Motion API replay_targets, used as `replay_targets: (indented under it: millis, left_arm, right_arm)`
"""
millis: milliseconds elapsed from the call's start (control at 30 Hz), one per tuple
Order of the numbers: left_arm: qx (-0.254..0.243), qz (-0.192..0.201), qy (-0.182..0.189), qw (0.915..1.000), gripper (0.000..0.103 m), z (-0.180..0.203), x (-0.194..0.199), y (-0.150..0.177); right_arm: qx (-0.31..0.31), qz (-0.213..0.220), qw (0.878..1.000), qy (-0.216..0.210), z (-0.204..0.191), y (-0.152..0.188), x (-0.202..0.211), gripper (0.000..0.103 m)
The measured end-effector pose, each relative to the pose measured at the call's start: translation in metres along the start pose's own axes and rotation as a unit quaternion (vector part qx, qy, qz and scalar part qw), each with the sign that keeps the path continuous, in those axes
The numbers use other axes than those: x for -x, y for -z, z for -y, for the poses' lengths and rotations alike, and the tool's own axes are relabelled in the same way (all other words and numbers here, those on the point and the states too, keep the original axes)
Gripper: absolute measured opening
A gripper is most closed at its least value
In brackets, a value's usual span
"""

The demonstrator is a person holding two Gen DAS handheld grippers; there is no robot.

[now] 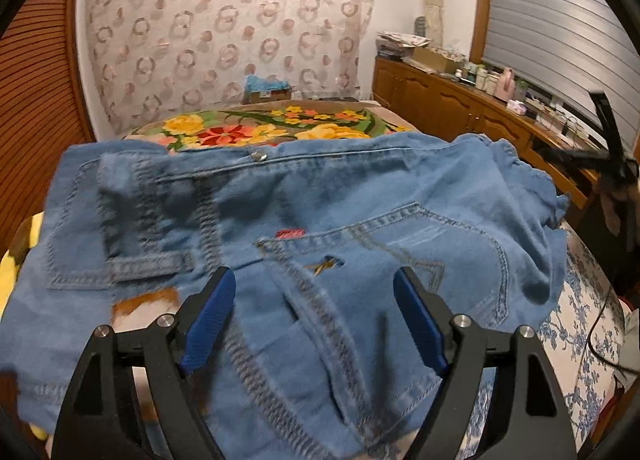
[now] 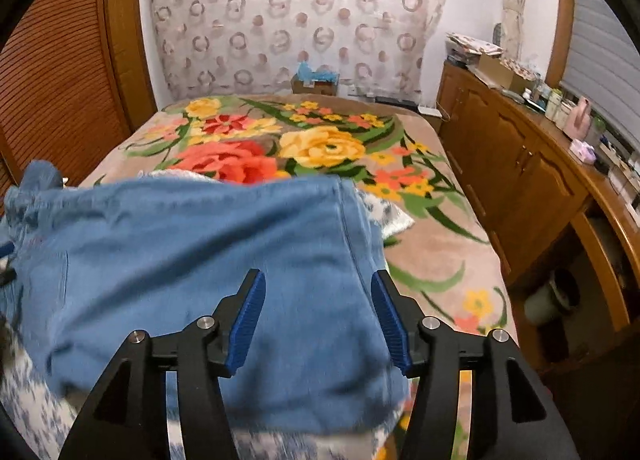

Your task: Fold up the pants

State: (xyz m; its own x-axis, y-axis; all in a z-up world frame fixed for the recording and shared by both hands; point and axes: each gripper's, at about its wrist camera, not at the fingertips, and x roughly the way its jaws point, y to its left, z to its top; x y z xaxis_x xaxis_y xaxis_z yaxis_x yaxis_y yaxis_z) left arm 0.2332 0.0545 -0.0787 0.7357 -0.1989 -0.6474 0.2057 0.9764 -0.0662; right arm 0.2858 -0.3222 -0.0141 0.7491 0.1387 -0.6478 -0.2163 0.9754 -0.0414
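Pants (image 1: 304,219): blue denim, partly folded, on the bed (image 2: 436,256). We hold our left claw (image 1: 314,316) jaws apart, gripping nothing, over the pocket and waistband end. Right claw (image 2: 318,316): likewise apart and empty, above the plain folded leg end. Beyond lies the floral blanket (image 2: 320,147). Risk, we judge: pinching one layer only, so the stacked fold slides askew.

No legible text (red tab (image 1: 289,233) blurred)
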Motion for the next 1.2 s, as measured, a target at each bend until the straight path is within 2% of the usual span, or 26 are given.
replay_targets:
  millis: [333, 633, 700, 733, 767, 867, 967, 1033, 1200]
  left_arm:
    - [0.038, 0.001, -0.039, 0.9985, 0.082, -0.022, 0.038, 0.035]
    - [0.041, 0.002, -0.056, 0.9976, 0.082, -0.022, 0.053, 0.05]
    - [0.042, 0.003, -0.056, 0.9975, 0.082, -0.022, 0.055, 0.052]
    - [0.042, 0.003, -0.057, 0.9975, 0.082, -0.022, 0.055, 0.053]
    - [0.043, 0.003, -0.058, 0.9974, 0.082, -0.023, 0.056, 0.055]
    - [0.042, 0.004, -0.058, 0.9974, 0.082, -0.021, 0.058, 0.056]
    - [0.037, 0.008, -0.06, 0.9975, 0.082, -0.018, 0.062, 0.056]
    - [0.037, 0.011, -0.062, 0.9973, 0.082, -0.016, 0.065, 0.056]
    - [0.038, 0.02, -0.062, 0.9971, 0.082, -0.013, 0.075, 0.057]
  right_arm:
    - [-0.049, -0.033, 0.998, 0.014, 0.032, 0.037, 0.028, 0.057]
    - [-0.106, -0.046, 0.993, -0.03, 0.047, 0.023, -0.005, 0.057]
    - [-0.108, -0.049, 0.993, -0.029, 0.048, 0.022, -0.011, 0.05]
    - [-0.105, -0.051, 0.993, -0.025, 0.047, 0.02, -0.012, 0.04]
    - [-0.101, -0.048, 0.994, -0.019, 0.046, 0.018, -0.012, 0.025]
    - [-0.083, -0.02, 0.996, -0.007, 0.038, 0.015, 0.0, 0.008]
    - [-0.065, 0.027, 0.998, 0.001, 0.027, 0.015, 0.026, 0.005]
    - [-0.066, 0.049, 0.997, -0.01, 0.022, 0.017, 0.047, 0.005]
    - [-0.084, 0.049, 0.995, -0.006, 0.016, 0.044, 0.068, 0.005]
